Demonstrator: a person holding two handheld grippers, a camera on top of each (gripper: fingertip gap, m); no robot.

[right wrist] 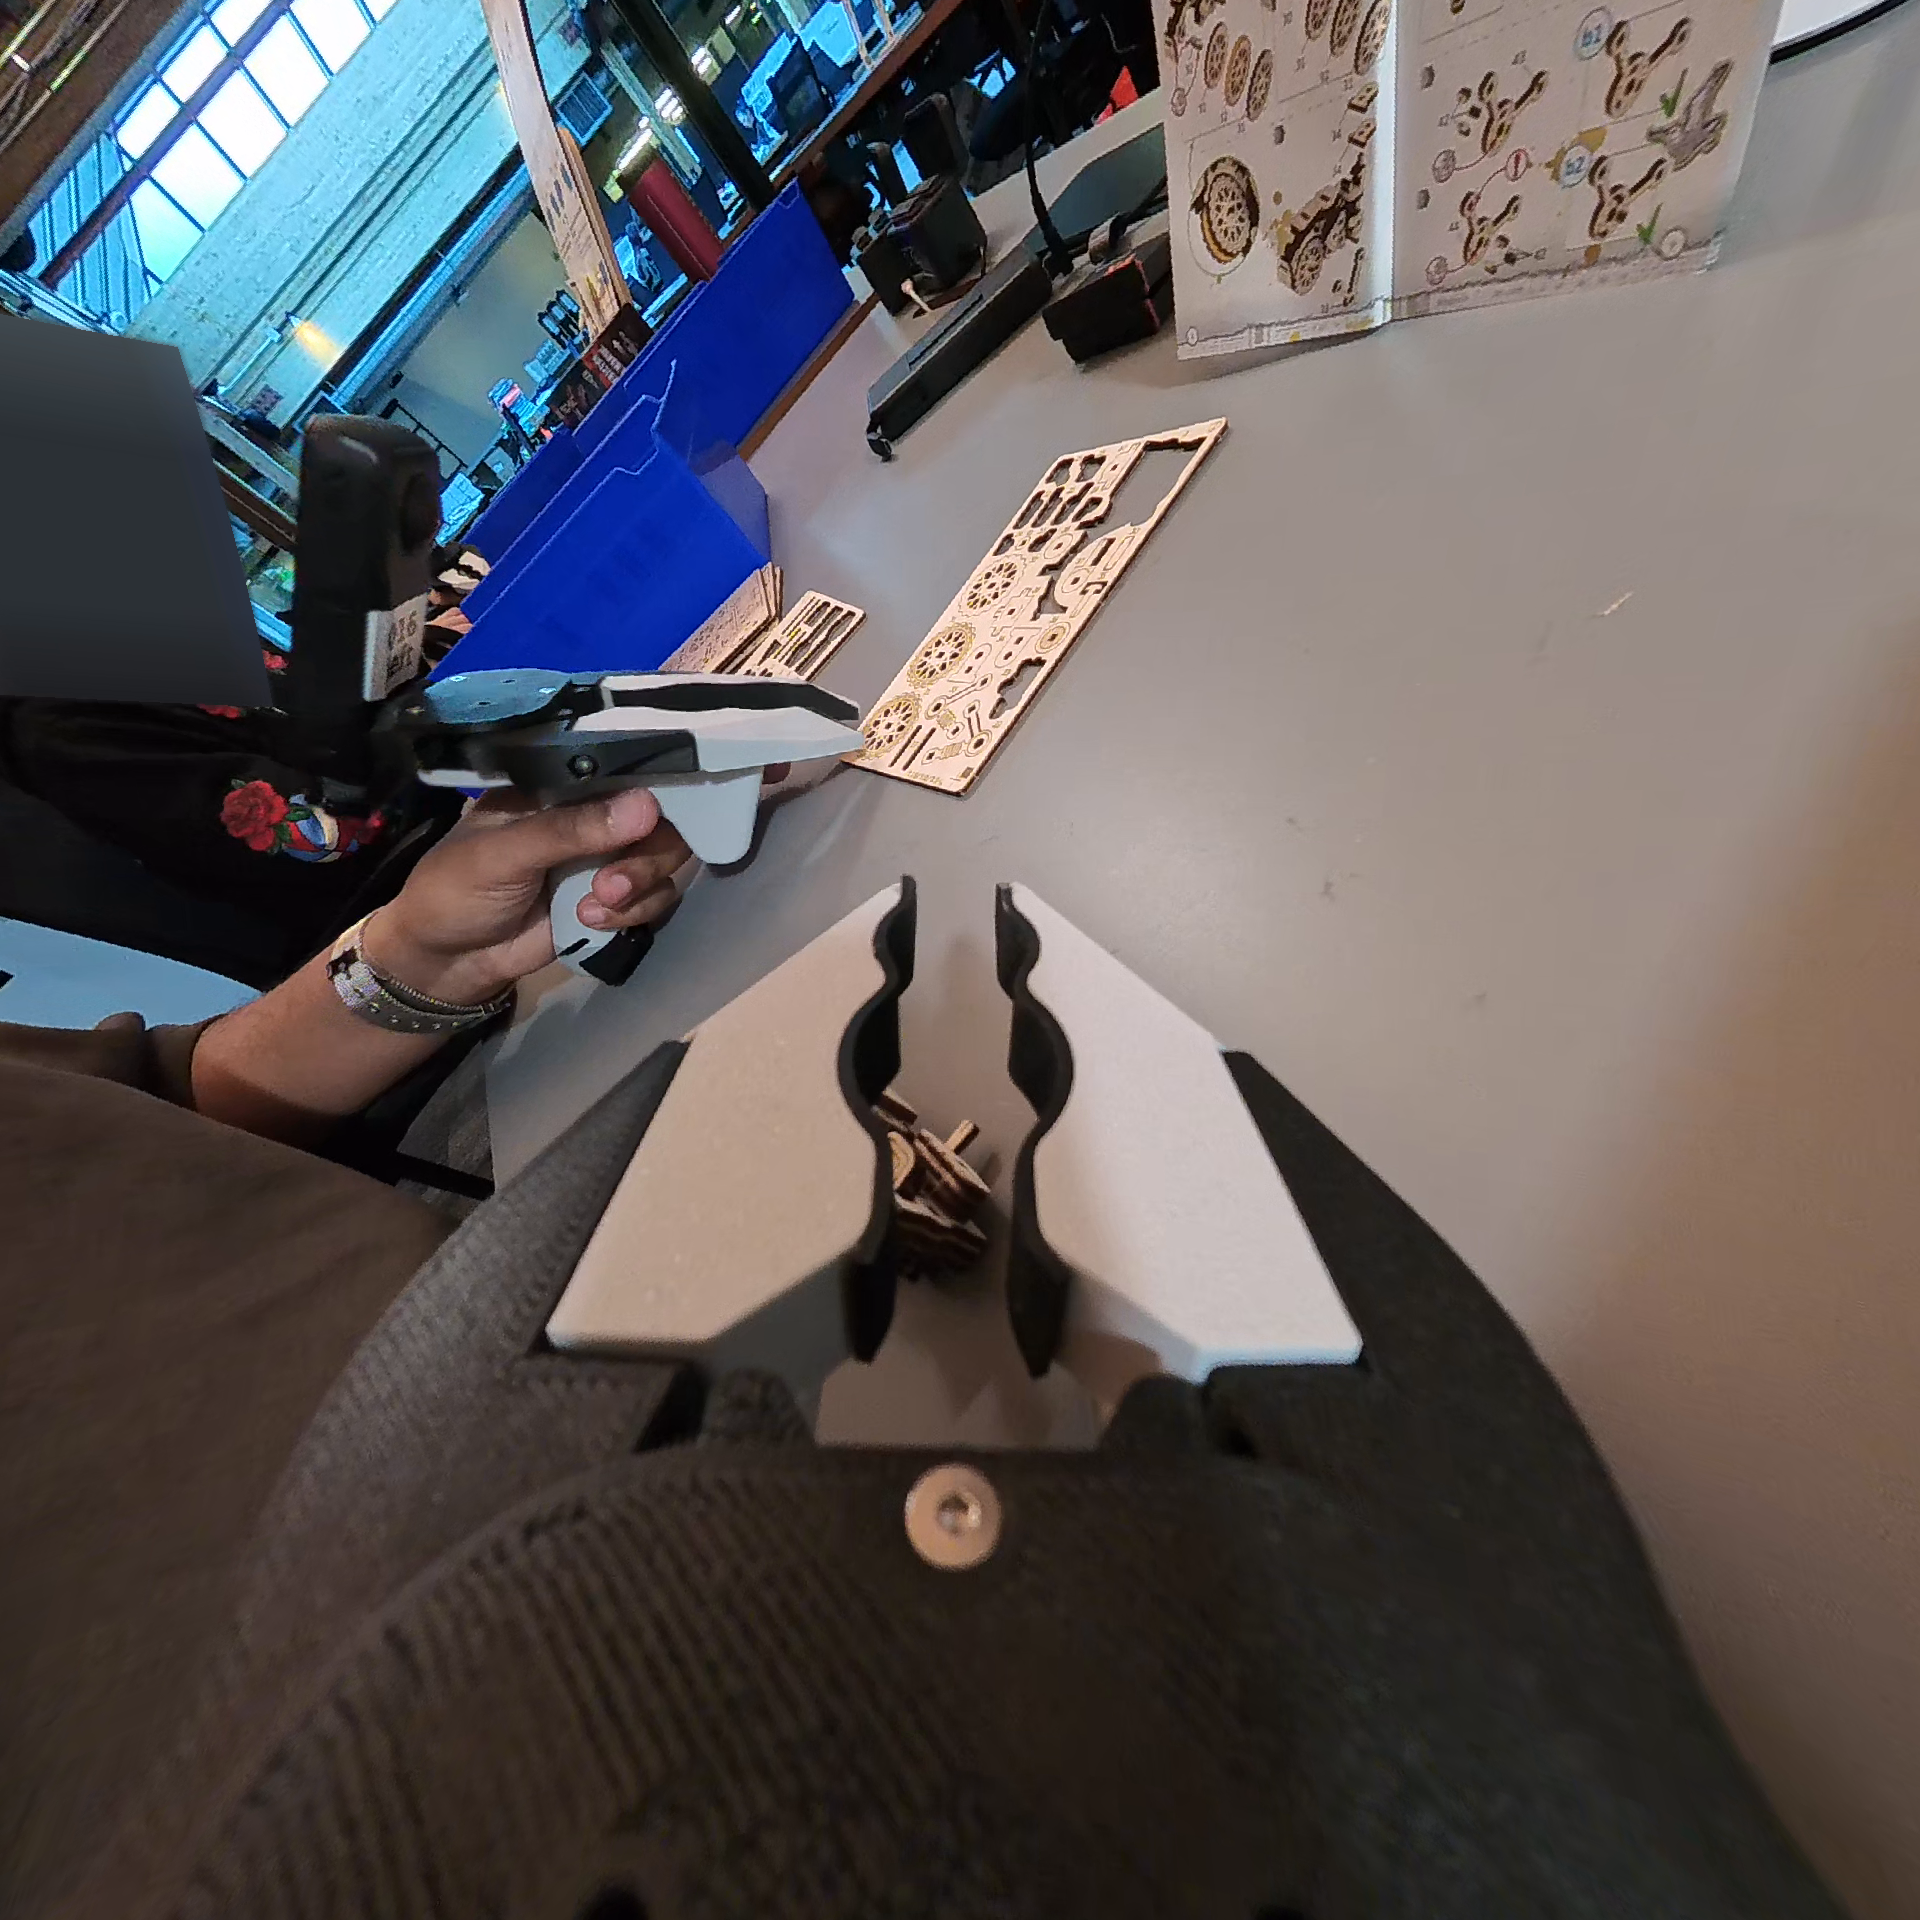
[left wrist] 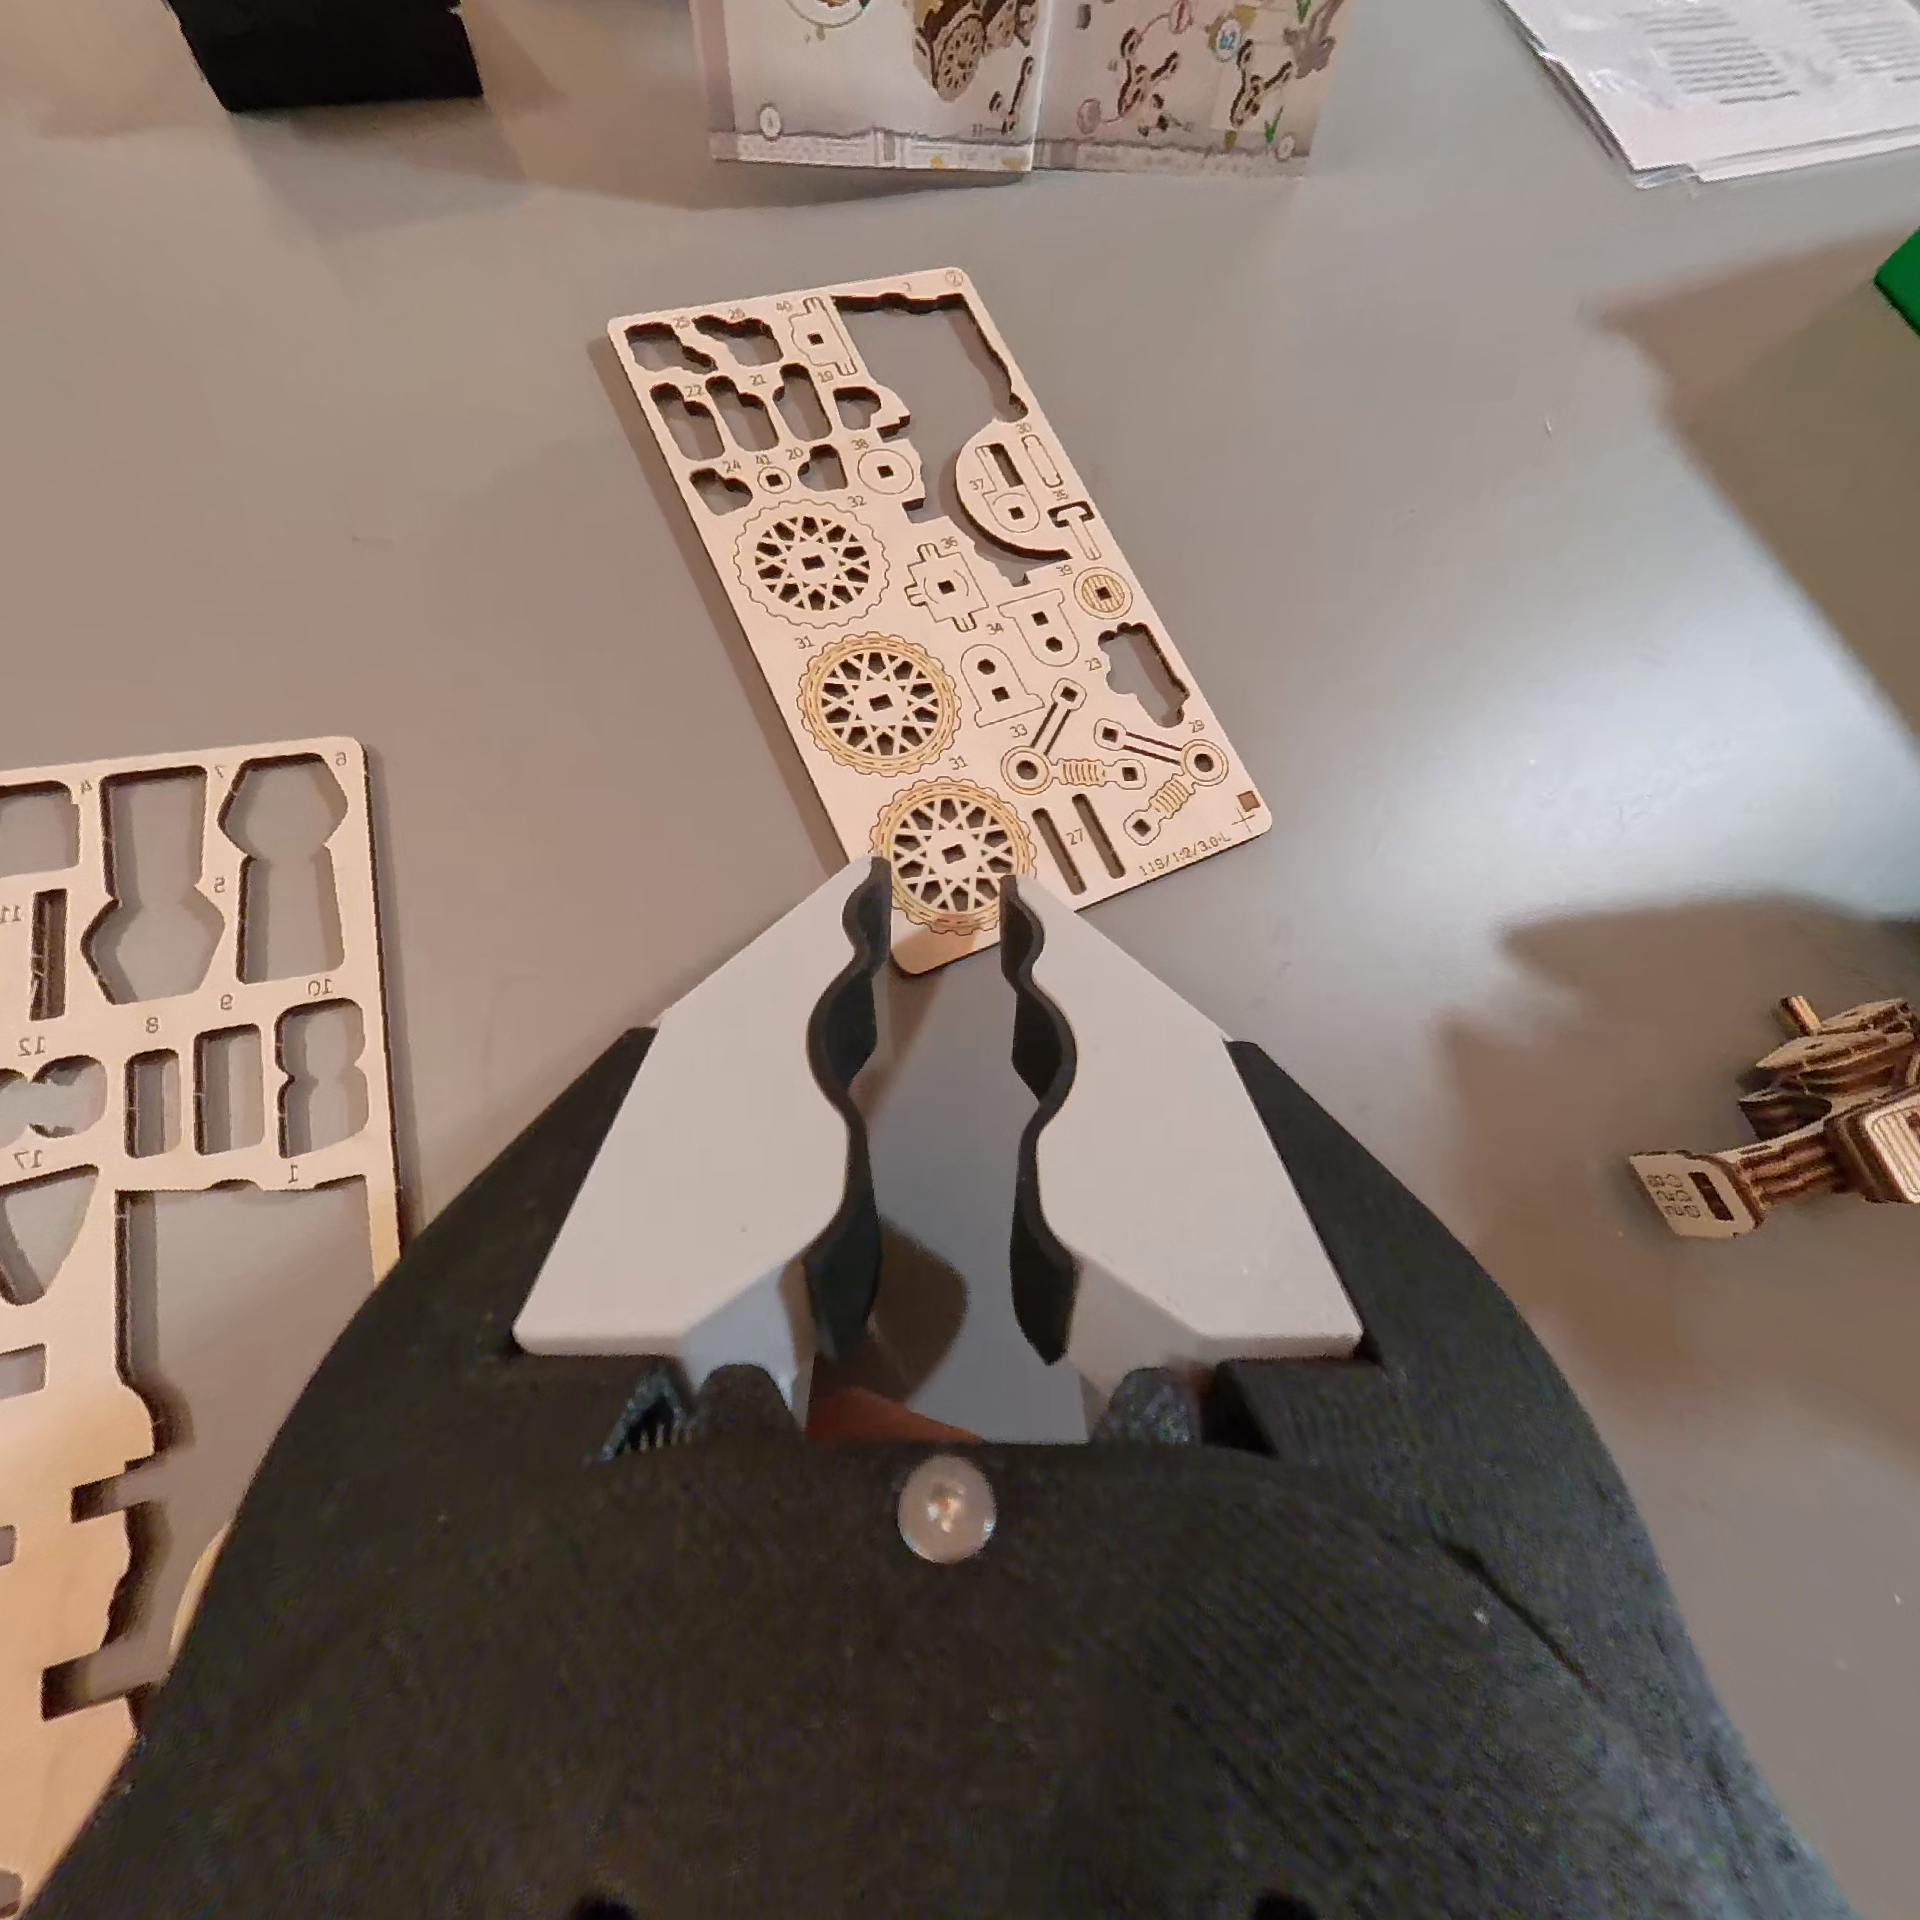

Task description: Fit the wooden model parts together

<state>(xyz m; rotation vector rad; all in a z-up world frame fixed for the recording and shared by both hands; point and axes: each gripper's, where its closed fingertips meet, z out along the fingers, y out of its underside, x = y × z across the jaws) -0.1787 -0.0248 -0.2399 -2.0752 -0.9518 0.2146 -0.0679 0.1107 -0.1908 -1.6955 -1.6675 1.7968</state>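
Observation:
A wooden part sheet with three spoked wheels and small parts lies flat on the grey table; it also shows in the right wrist view. My left gripper is open and empty, with its tips over the sheet's near corner by the nearest wheel. From the right wrist view the left gripper is held in a hand just off that corner. A partly built wooden assembly lies on the table to the right. My right gripper is open above it; the assembly shows between the fingers, untouched.
A second, mostly emptied sheet lies to the left. An instruction booklet stands at the back, with loose papers to its right. Blue bins and black devices line the far side. A green object is at the right edge. Left tips to right tips: about 20 centimeters.

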